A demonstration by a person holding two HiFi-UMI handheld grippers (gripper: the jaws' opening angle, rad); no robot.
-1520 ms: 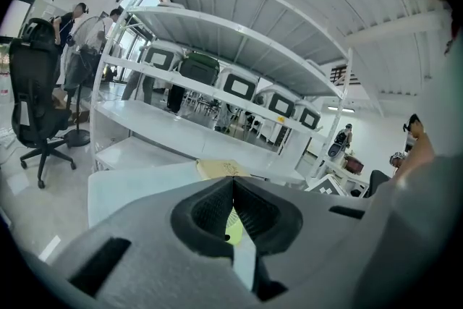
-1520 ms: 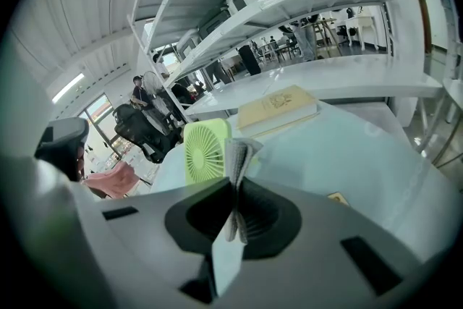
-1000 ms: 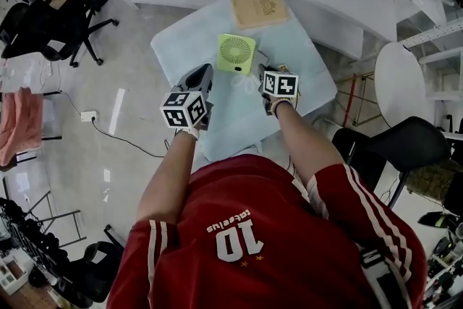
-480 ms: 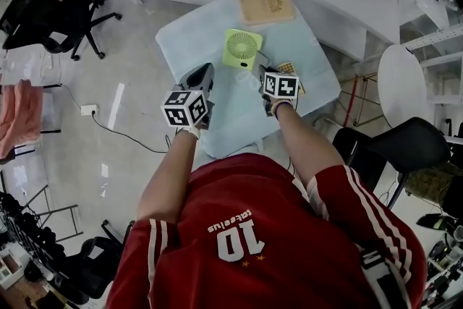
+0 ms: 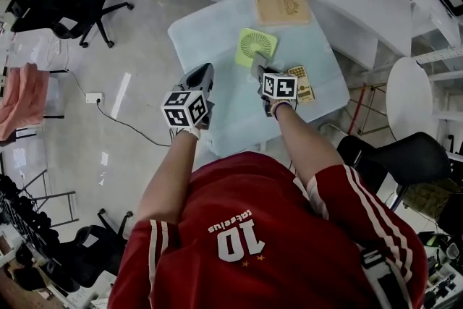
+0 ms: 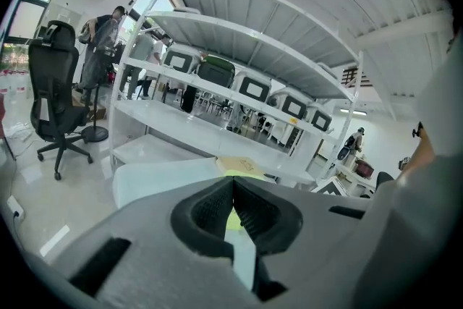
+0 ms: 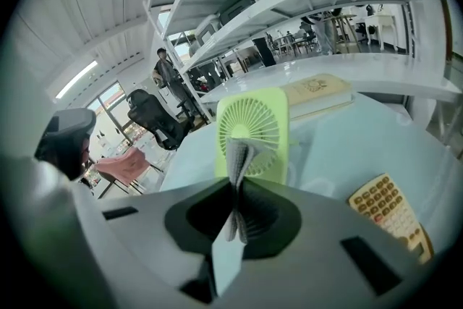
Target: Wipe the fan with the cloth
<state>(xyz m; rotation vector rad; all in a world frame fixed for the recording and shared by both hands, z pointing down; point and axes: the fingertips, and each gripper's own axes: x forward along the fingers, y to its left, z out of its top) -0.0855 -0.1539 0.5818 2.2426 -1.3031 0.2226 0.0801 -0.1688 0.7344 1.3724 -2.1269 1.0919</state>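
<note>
Over the near part of a pale table [image 5: 210, 32], pinching a folded grey cloth [image 7: 239, 155] in the right gripper [image 7: 239, 181], jaws clamped flat on the fabric with a tuft poking up past the tips. Held close before a lime-green desk fan [image 7: 252, 130] standing on the tabletop, round grille facing the gripper; contact between cloth and fan impossible to judge. Carrying nothing in the left gripper [image 6: 233, 181], jaws pressed together, level beside the right one near the table's left edge. Flanked on the right by a tan calculator [image 5: 302, 83] lying flat near the fan. Backed by a tan book [image 5: 282, 7] at the far edge, with white shelving [image 6: 239, 47] beyond and a black office chair [image 5: 72, 3] on the floor off to the left.
</note>
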